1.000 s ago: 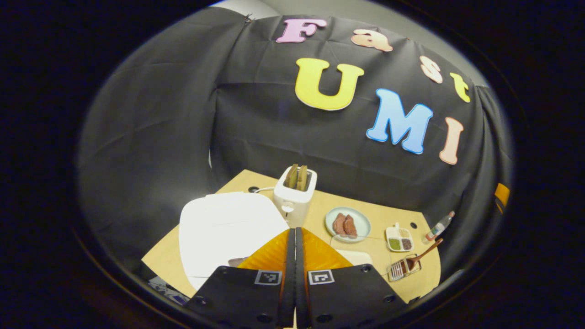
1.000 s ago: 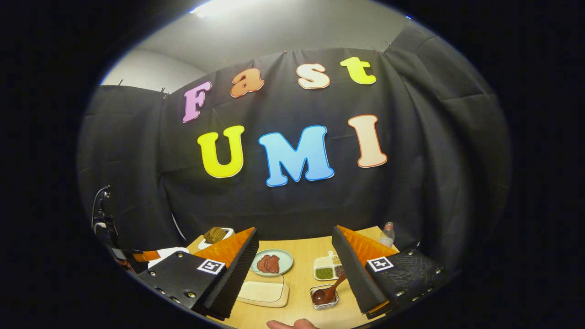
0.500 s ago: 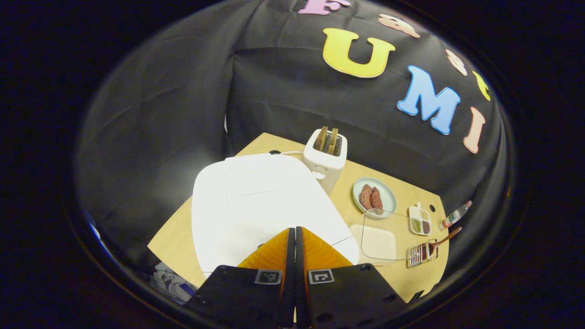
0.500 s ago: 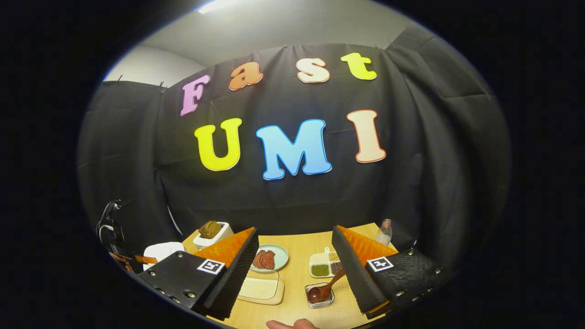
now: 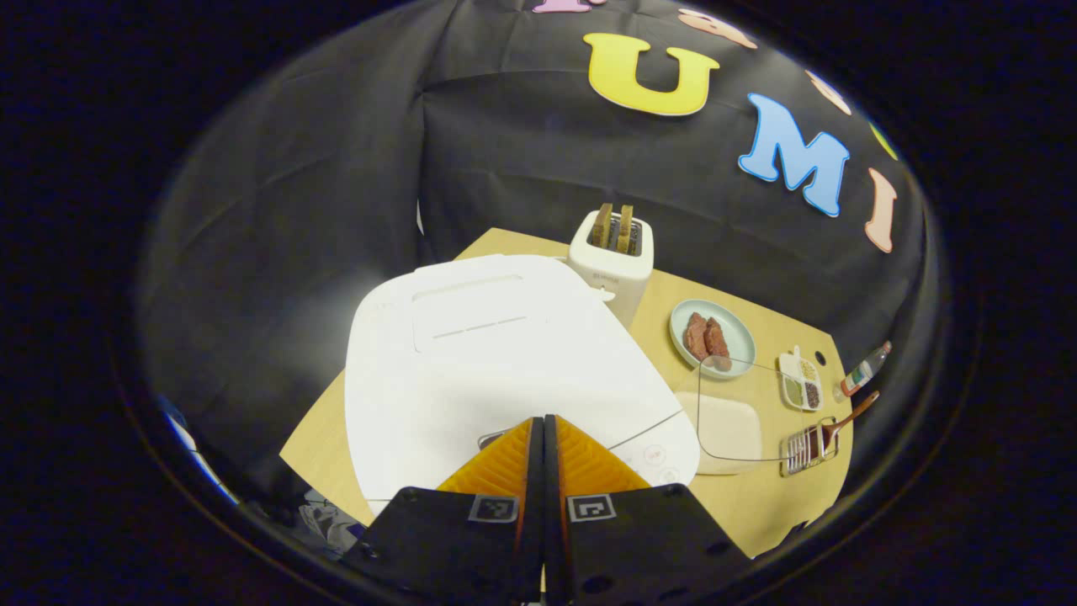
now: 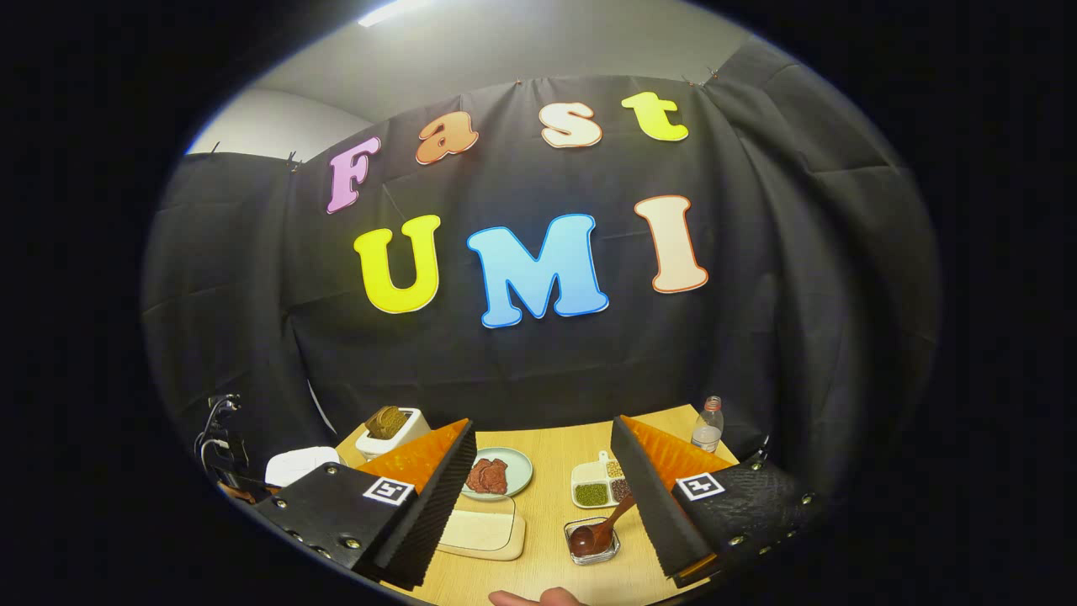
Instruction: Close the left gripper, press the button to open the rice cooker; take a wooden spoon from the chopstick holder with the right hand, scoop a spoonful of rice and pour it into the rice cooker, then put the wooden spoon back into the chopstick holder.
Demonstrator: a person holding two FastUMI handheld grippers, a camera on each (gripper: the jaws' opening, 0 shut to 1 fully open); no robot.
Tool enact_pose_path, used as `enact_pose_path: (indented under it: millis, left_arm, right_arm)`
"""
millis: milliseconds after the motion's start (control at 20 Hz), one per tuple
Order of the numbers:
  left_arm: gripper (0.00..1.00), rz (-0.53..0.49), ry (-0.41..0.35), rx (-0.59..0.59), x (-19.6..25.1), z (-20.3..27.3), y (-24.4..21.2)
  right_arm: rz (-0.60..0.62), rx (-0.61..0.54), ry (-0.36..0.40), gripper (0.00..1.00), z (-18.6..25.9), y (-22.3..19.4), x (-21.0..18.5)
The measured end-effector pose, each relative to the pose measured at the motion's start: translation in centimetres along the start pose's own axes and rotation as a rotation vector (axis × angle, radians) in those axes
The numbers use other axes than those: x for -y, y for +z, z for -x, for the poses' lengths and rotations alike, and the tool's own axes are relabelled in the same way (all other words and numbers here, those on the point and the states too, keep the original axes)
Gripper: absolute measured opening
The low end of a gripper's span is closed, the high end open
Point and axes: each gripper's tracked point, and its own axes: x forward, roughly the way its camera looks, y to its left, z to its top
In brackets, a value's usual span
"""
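**A:** so what are the fingers doing? start there

**B:** left gripper (image 5: 543, 433): fingers pressed flat together, nothing between them. Tips sit over the front edge of the rice cooker (image 5: 496, 353), right by a small grey button (image 5: 490, 438). Can't tell if they actually touch it. Lid is down.

**A:** and the right one?

**B:** right gripper (image 6: 543, 459) is spread wide, holding nothing, hanging above the table (image 6: 555, 581). Between its fingers you see the spoon (image 6: 599, 528), bowl end down in a small clear holder (image 6: 593, 543), handle leaning up toward the right finger. Not touching it.

**A:** rest of the table?

**B:** going outward: a rice tray (image 6: 481, 533) next to the holder, a plate (image 6: 496, 473) with meat, a divided dish (image 6: 599, 488) of grains, a bottle (image 6: 708, 427) at the far corner. Toaster (image 5: 612, 261) stands just behind the cooker, two slices sticking up.
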Motion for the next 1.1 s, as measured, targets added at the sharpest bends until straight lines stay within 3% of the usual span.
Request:
enact_pose_path:
  millis: [150, 300, 400, 450, 600, 650, 750, 900, 1100]
  left_arm:
    - [0.08, -0.037, 0.025, 0.163, 0.3, 2.1, 3.6]
    - [0.47, -0.060, 0.059, 0.322, 0.4, 4.7, 8.1]
    - [0.51, -0.054, 0.081, 0.401, 0.1, 6.1, 10.5]
    - [0.48, -0.057, 0.091, 0.425, 0.0, 6.6, 11.3]
    - [0.70, -0.052, 0.096, 0.480, 0.5, 8.2, 13.3]
    - [0.63, -0.041, 0.084, 0.488, 0.9, 8.9, 13.2]
    - [0.89, -0.034, 0.076, 0.520, 1.4, 9.8, 14.0]
    - [0.95, -0.049, 0.065, 0.574, 2.4, 11.4, 15.4]
    - [0.95, -0.058, 0.015, 0.626, 4.8, 13.4, 16.1]
  right_arm:
    - [0.009, 0.005, 0.002, 0.98, -0.1, 0.1, -0.2]
    - [0.010, -0.001, 0.008, 0.98, -0.2, -0.2, -0.4]
    - [0.014, 0.000, 0.010, 0.98, -0.2, -0.2, -0.4]
    - [0.013, -0.001, 0.012, 0.98, -0.3, -0.3, -0.4]
    - [0.010, 0.006, 0.007, 0.98, -0.1, -0.2, 0.0]
    - [0.009, 0.006, 0.004, 0.98, -0.1, -0.2, 0.2]
    - [0.007, 0.007, -0.002, 0.98, -0.1, -0.2, 0.5]
    - [0.005, 0.003, -0.009, 0.98, 0.0, -0.6, 0.8]
    - [0.012, 0.007, -0.050, 0.98, -0.5, -0.8, 2.8]
